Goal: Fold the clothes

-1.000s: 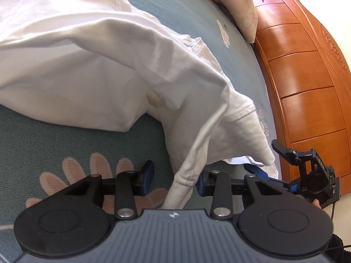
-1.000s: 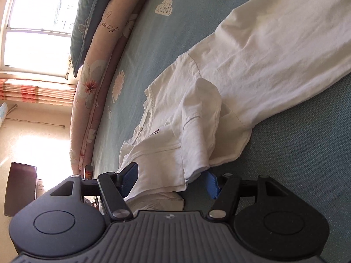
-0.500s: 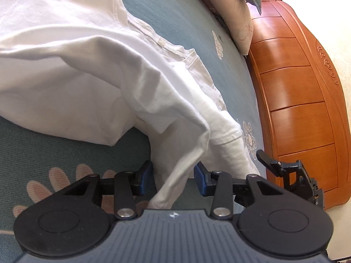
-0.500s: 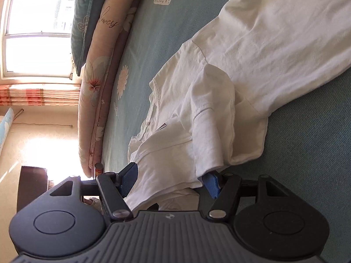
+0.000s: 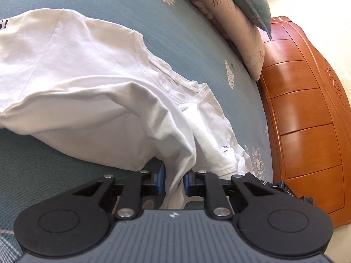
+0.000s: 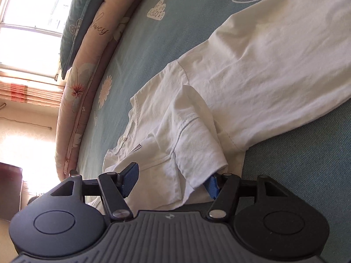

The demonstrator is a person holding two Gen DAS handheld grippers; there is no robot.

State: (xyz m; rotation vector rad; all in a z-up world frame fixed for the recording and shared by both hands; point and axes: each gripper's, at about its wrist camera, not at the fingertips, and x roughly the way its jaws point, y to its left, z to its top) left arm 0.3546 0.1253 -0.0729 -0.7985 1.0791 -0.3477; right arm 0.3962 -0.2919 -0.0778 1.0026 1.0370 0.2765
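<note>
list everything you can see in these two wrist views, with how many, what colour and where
T-shirt: one, white, partly folded on the bed, one edge bunched up between the jaws of both grippers.
Bedsheet: one, teal with white flower prints, under the T-shirt.
Pillows: two, a pink floral one and a grey-green one stacked on it, at the head of the bed.
Headboard: one, orange-brown wood, right edge of the left wrist view.
Window: one, bright, with a striped curtain below it, upper left of the right wrist view.
Left gripper: one, black with blue pads, jaws closing on a fold of the T-shirt.
Right gripper: one, black with blue pads, jaws wide and closing, T-shirt fabric between them.
</note>
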